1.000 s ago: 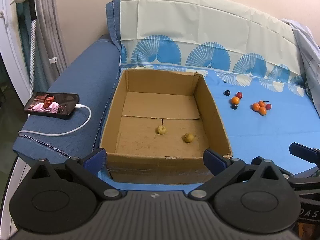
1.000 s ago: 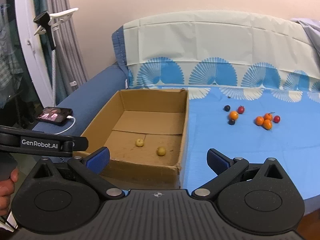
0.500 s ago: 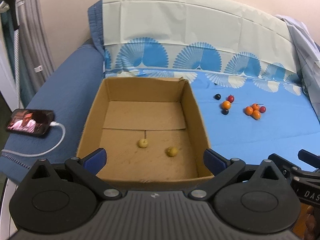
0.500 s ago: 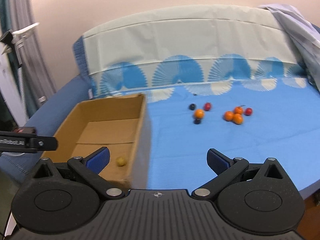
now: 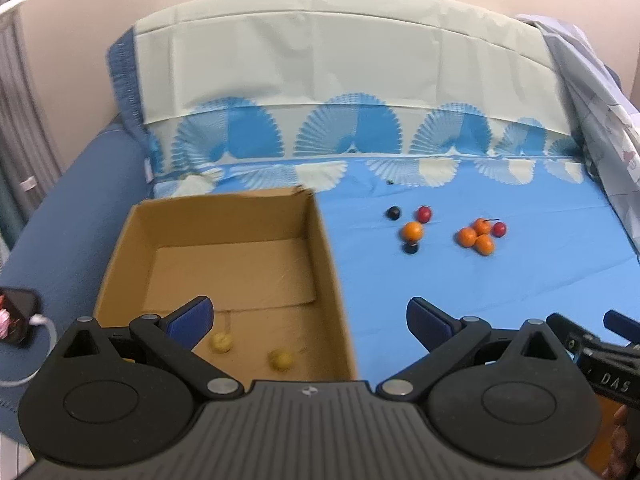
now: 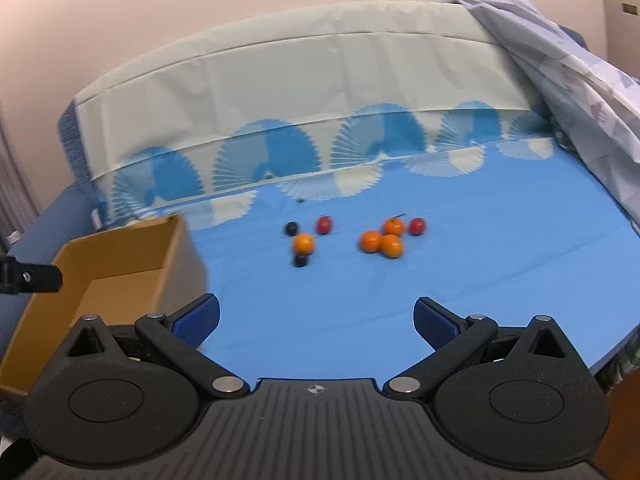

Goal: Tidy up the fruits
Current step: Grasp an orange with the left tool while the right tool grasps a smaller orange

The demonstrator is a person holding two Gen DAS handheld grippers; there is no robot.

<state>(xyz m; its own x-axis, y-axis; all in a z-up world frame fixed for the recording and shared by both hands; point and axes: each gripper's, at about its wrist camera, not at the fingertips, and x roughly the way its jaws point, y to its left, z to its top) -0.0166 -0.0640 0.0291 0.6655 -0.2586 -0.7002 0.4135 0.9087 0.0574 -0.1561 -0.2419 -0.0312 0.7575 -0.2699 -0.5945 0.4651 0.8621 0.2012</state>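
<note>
Both grippers' fingers point(image 5: 192, 314) point(image 6: 434, 322) spread wide, holding and touching nothing.

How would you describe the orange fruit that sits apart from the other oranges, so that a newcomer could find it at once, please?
Start at the brown cardboard box on the blue sheet and look right to the scattered small round fruit. The nearer group holds one round orange fruit between two small dark berries, with a red one behind. Unlike the three clustered oranges farther right, it touches no other orange.
</note>
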